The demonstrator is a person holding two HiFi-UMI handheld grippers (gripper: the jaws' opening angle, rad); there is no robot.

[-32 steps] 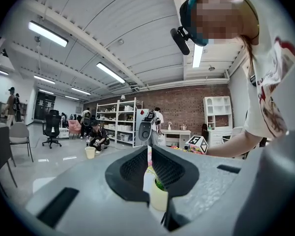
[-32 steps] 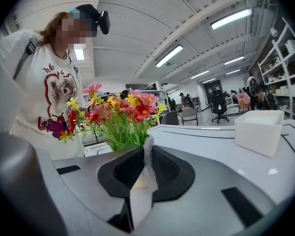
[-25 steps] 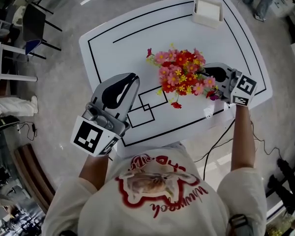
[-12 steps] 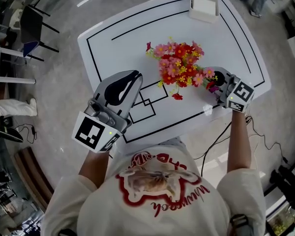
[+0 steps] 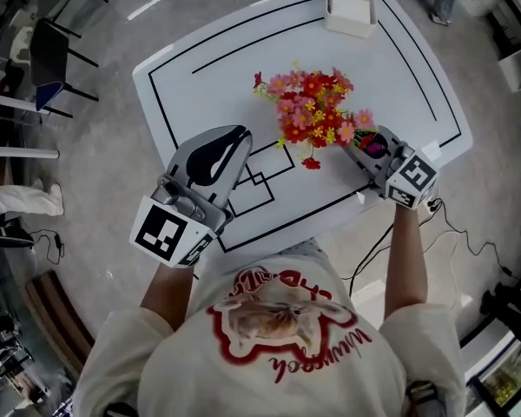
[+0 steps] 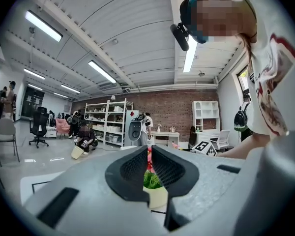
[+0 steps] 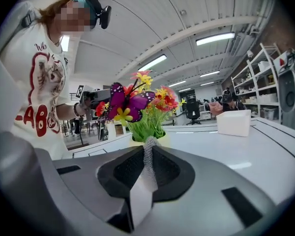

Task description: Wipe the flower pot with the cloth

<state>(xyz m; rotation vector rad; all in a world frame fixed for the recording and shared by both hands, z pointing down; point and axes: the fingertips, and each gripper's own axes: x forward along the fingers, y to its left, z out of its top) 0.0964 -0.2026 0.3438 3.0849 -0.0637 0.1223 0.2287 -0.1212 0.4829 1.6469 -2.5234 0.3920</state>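
Red, pink and yellow flowers [image 5: 313, 102] fill the flower pot and hide it from above. In the left gripper view the cream pot [image 6: 157, 196] shows through the slit between the jaws. My right gripper [image 5: 354, 140] sits just right of the flowers, low and near the table's front edge. It is shut on a white mesh cloth [image 7: 143, 173], which sticks up between the pads in front of the flowers [image 7: 137, 107]. My left gripper [image 5: 237, 135] hovers left of the pot, jaws drawn together with nothing between them, and points at the pot.
The white table [image 5: 208, 76] has black lines and rectangles marked on it. A white box [image 5: 349, 11] stands at the far right corner, also seen as the white box [image 7: 233, 123] beyond the flowers. Chairs, shelves and people stand around the room.
My right gripper with the cloth has shifted a little toward the flowers and the table's front edge, turning toward the pot. The left gripper has stayed in place.
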